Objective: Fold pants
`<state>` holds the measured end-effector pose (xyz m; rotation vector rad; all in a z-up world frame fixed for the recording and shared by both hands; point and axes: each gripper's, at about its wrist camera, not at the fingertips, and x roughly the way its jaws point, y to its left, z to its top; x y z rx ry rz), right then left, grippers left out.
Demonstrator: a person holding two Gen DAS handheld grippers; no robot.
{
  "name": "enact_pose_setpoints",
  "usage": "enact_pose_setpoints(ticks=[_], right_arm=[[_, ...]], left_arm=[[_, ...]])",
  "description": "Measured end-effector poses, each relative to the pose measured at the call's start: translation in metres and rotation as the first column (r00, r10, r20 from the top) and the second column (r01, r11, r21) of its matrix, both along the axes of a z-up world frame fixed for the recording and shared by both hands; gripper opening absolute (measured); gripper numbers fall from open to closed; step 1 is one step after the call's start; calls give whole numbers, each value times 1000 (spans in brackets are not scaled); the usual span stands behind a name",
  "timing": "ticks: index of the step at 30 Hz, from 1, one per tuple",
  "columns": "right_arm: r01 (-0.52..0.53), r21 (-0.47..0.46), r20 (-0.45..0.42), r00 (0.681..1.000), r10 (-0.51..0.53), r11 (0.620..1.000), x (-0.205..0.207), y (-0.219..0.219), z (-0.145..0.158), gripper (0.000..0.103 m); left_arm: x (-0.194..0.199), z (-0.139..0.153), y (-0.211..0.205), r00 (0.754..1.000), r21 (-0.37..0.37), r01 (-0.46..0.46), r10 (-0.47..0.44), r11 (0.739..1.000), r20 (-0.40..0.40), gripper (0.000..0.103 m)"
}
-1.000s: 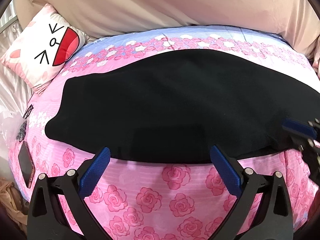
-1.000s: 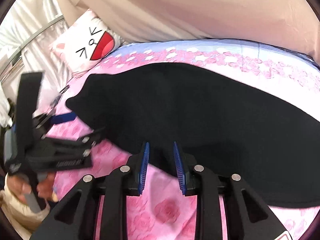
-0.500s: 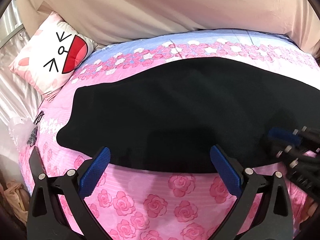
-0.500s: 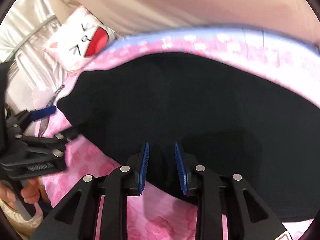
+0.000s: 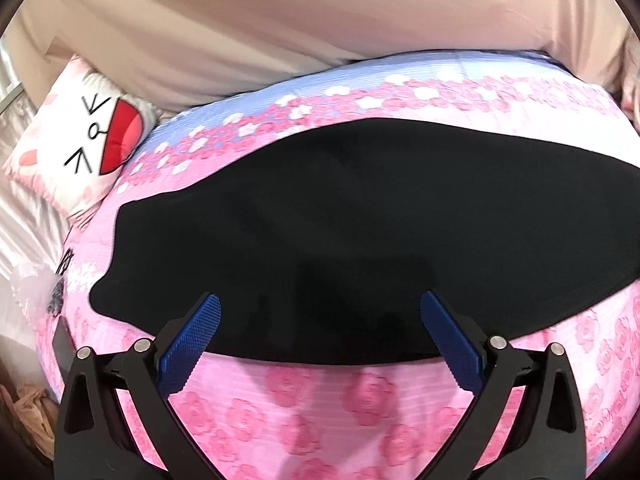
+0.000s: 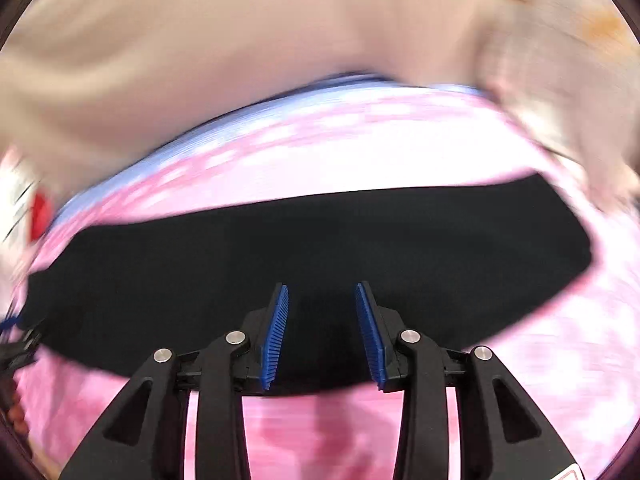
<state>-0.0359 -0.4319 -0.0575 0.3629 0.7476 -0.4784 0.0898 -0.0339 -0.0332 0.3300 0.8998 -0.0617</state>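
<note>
Black pants (image 5: 360,232) lie flat across the pink rose-print bedspread (image 5: 312,408), stretched left to right. In the right wrist view the pants (image 6: 320,248) fill the middle, blurred by motion. My left gripper (image 5: 320,320) is wide open and empty, its blue pads just over the pants' near edge. My right gripper (image 6: 322,320) is partly open and empty, its fingertips above the near edge of the pants. The left gripper's tip (image 6: 12,332) shows at the far left of the right wrist view.
A white cartoon-face pillow (image 5: 80,136) lies at the bed's left end. A beige sheet (image 5: 320,32) rises behind the bed. A dark phone (image 5: 62,344) and clear plastic (image 5: 32,288) lie at the left edge of the bed.
The right gripper has swung right along the pants and opened a little wider; it has left the left wrist view. The left gripper has shifted slightly right and stays open.
</note>
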Motion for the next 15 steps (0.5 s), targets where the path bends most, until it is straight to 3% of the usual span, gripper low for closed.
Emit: enact_pose_setpoints(ticks=[4,7,12,14,15], right_arm=[[195,7,2,981,-195,981,-41,-71,-4,56],[270,1,1,963,-270,963,-59,-107,-5,59],[213,34,-14,977,-212,977,-41,-140,-17,59],[200,29,-60,978,-198,979,-28,-146,-29,58],[191,7,-71,979,-190,982,-24,-143,-30,44]], left_arm=[[-10,-3,-26,999,-1,48,-48,999,1,98],[-17,-8,-47,997,-5,83,-83,997,3,98],[-24,-17,-84,991,27,134,-134,991,-16,98],[-26,-17,-94,989,41,146,-146,988,-12,98],[-28,-16,-98,988,48,152,-152,987,-6,98]])
